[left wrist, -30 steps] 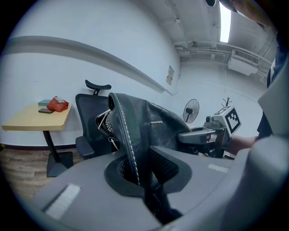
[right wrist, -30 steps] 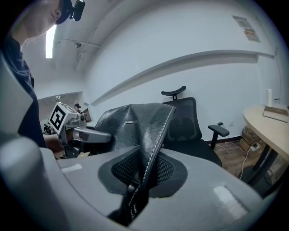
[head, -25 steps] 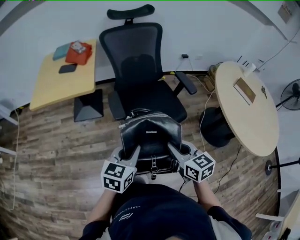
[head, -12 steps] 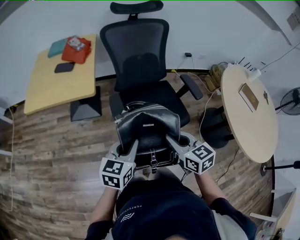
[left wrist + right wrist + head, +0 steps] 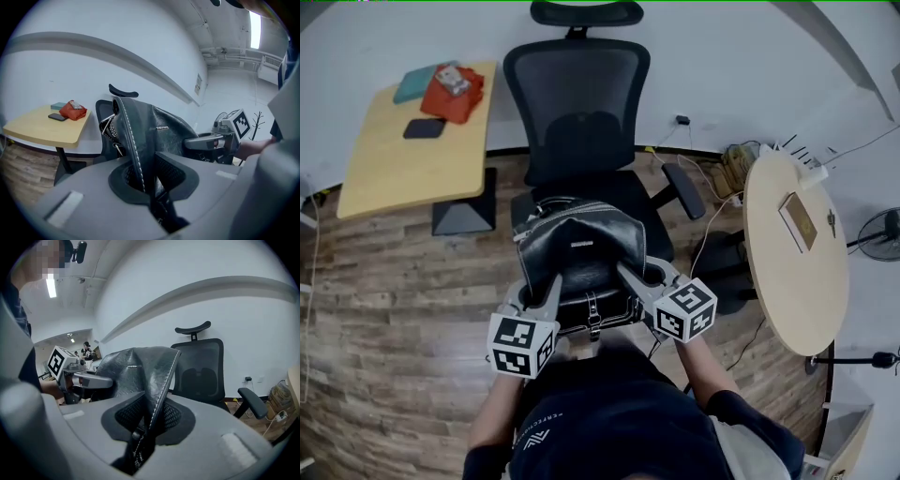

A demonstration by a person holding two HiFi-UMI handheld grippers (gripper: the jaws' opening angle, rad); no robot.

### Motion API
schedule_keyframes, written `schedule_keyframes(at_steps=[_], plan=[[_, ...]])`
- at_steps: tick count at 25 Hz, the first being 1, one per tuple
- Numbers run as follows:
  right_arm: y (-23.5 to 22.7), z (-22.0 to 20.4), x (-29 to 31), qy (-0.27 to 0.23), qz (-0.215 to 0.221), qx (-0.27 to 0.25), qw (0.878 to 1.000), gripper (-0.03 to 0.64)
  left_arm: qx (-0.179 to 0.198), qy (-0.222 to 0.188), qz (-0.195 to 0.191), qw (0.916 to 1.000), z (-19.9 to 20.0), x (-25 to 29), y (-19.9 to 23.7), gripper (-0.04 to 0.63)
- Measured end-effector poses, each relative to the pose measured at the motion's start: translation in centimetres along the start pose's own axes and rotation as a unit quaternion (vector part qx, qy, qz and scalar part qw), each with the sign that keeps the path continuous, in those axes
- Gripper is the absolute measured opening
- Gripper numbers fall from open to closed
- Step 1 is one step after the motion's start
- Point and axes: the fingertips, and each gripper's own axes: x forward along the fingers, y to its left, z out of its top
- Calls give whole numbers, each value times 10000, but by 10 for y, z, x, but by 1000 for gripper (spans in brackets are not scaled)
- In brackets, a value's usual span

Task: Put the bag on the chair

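Observation:
A black leather bag [image 5: 581,258] with white stitching hangs between my two grippers, held in the air at the front edge of the black office chair's seat [image 5: 619,202]. My left gripper [image 5: 551,286] is shut on the bag's left side; its stitched edge [image 5: 133,150] runs down between the pads. My right gripper [image 5: 626,278] is shut on the right side, with the bag's seam [image 5: 157,399] pinched between its pads. The chair [image 5: 199,369] has a mesh back and headrest and faces me.
A wooden desk [image 5: 412,155] with a red pouch [image 5: 455,92], a teal item and a dark phone stands left of the chair. A round wooden table [image 5: 797,253] is at the right. Cables [image 5: 712,178] run along the wall. The chair's armrests [image 5: 689,190] flank the seat.
The bag and both grippers have moved forward and slightly left, closer over the chair's seat. Both grips are unchanged.

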Motion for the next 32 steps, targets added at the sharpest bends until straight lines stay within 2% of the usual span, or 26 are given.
schedule_keyframes(at_steps=[13, 21, 27, 32], plan=[[-124, 21, 44, 240, 808, -181, 9963, 64, -419, 134, 829, 9956, 28, 113, 5, 55], [-188, 33, 77, 256, 1257, -362, 9911, 63, -467, 103, 1380, 9893, 42, 176, 17, 57], [-215, 29, 108, 309, 1314, -288, 9904, 64, -435, 268, 1496, 9874, 41, 207, 39, 58], [-227, 20, 142, 419, 1165, -267, 9919, 64, -454, 301, 1450, 9879, 29, 229, 72, 63]])
